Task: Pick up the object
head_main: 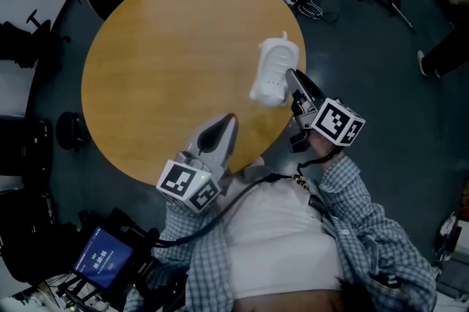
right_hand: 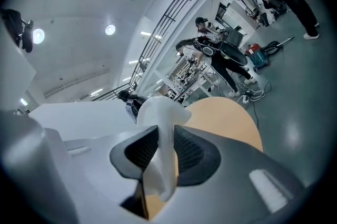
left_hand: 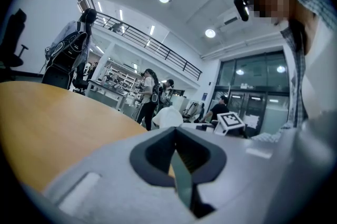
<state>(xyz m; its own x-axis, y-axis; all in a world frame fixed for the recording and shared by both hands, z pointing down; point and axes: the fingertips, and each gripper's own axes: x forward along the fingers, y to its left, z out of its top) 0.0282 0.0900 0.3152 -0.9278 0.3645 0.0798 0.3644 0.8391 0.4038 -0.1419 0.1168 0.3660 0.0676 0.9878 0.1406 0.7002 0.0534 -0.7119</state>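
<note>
**Right tool gripping white object at tabletop edge; left tool closed and empty**

1. Task item. The white object [head_main: 275,69] is a pale, moulded plastic piece, broad at its far end and narrower towards the person. In the head view it sits over the right-hand margin of the round wooden tabletop [head_main: 161,61], close to the rim. Whether its underside touches the wood cannot be determined from any view.

2. Right tool. The right tool [head_main: 291,76] reaches in from the person's side and meets the near end of the white object. In the right gripper view the right tool [right_hand: 163,152] has both dark ribbed pads pressed against a thin white part of the object [right_hand: 164,112], which runs up between them and spreads out above the jaws. The grip is firm, with the jaws held partly apart by the item.

3. Left tool. The left tool [head_main: 229,120] lies over the near part of the tabletop, well apart from the object and pointing roughly towards it. In the left gripper view the left tool [left_hand: 179,157] has its jaws together with nothing between them.

4. Surroundings. The tabletop carries nothing else. A lit screen [head_main: 102,257] stands on the floor at the lower left. Several people [left_hand: 147,94] stand in the background of the hall.
</note>
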